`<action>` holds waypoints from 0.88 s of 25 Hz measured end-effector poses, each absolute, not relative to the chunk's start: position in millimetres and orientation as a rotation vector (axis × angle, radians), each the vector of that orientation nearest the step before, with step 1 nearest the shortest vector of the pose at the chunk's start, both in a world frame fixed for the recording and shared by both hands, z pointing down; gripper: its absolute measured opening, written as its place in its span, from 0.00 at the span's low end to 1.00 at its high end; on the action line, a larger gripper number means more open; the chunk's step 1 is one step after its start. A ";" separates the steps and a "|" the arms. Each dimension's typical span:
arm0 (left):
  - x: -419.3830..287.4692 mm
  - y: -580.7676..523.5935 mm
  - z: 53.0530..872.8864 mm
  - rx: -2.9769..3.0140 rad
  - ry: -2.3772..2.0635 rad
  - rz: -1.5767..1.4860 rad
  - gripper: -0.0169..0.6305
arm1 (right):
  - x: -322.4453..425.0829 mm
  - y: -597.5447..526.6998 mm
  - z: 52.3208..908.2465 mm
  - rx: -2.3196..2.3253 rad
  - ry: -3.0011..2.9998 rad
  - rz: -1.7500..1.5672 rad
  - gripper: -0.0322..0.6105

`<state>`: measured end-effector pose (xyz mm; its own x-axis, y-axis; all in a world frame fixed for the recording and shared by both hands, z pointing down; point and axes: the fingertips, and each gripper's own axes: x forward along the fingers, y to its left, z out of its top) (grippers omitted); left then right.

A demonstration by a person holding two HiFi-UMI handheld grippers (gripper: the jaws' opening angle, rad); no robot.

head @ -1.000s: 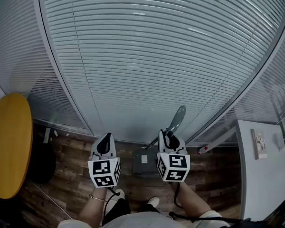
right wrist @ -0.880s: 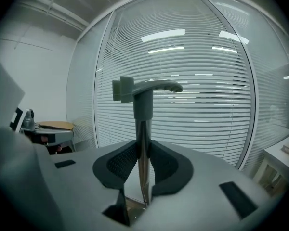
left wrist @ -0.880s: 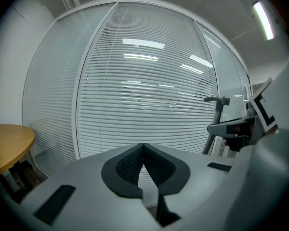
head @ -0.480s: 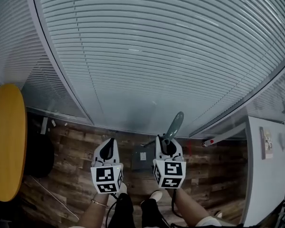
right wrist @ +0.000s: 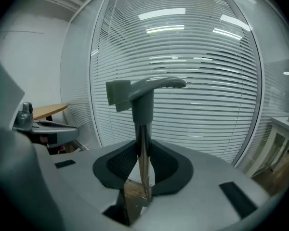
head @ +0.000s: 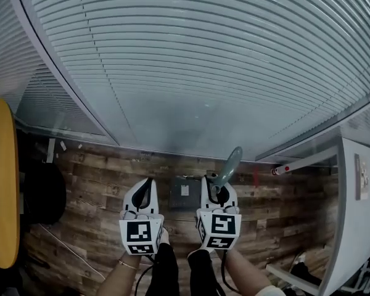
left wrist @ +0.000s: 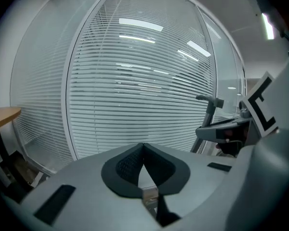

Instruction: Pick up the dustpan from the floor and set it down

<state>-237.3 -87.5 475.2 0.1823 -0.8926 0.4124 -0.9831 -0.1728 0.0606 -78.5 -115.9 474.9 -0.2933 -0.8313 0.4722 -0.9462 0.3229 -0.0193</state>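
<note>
One grip made: right gripper [right wrist: 143,172] clamped on dustpan [head: 183,193] pole [right wrist: 142,138], upright between its fingers; dustpan low, just beyond both fingertips, floor [head: 92,184] contact unclear; left gripper [left wrist: 143,166] closed, empty; set-down and release outstanding.

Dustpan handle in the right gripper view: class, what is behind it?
Behind the dustpan handle, held in the right gripper, hang horizontal blinds that fill the background. The handle covers a narrow upright strip of them.
</note>
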 end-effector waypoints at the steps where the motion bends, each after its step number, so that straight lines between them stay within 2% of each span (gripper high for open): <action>1: -236.8 -89.0 480.3 2.153 -1.777 0.410 0.05 | -79.7 -117.2 480.1 1.579 -2.215 0.419 0.21; 22: -234.7 -136.5 549.8 2.184 -1.734 0.434 0.05 | -95.1 -159.3 538.0 1.573 -2.201 0.376 0.21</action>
<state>-234.7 -136.5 549.8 0.2182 -0.8784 0.4252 -0.9751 -0.2136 0.0590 -95.1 -159.3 538.0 -0.2813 -0.8346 0.4735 -0.9446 0.3279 0.0168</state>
